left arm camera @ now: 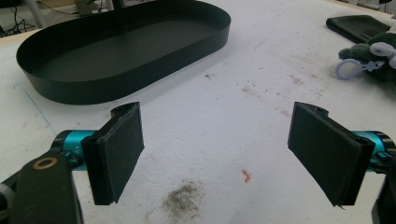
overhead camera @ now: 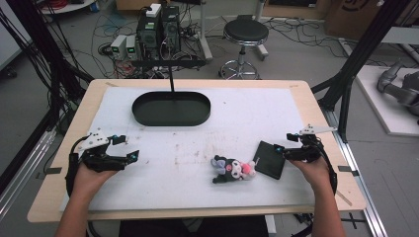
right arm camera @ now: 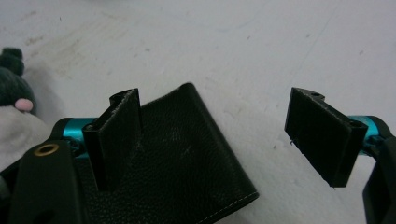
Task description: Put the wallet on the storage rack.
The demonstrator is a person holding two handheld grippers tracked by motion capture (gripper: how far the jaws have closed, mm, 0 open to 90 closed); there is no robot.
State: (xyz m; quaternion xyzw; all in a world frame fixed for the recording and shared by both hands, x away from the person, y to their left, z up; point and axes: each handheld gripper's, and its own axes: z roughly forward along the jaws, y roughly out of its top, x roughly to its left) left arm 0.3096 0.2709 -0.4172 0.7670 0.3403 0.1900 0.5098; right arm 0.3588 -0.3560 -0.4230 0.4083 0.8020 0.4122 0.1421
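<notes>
A black leather wallet (overhead camera: 269,159) lies flat on the white mat at the right, with a small dark-and-white plush toy (overhead camera: 232,169) just left of it. My right gripper (overhead camera: 285,144) hovers at the wallet's right edge. In the right gripper view the right gripper (right arm camera: 219,135) stands open: its left pad is over the wallet (right arm camera: 187,158), its right pad over bare mat, and the plush (right arm camera: 14,107) sits at the far left. My left gripper (overhead camera: 127,147) is open over bare mat at the left. A black oval tray (overhead camera: 170,108) stands at the back.
In the left gripper view the open left gripper (left arm camera: 219,154) faces the tray (left arm camera: 126,51), with the plush (left arm camera: 373,56) and wallet (left arm camera: 357,25) far right. The mat (overhead camera: 197,148) is stained near the middle. A thin black post (overhead camera: 171,79) rises behind the tray.
</notes>
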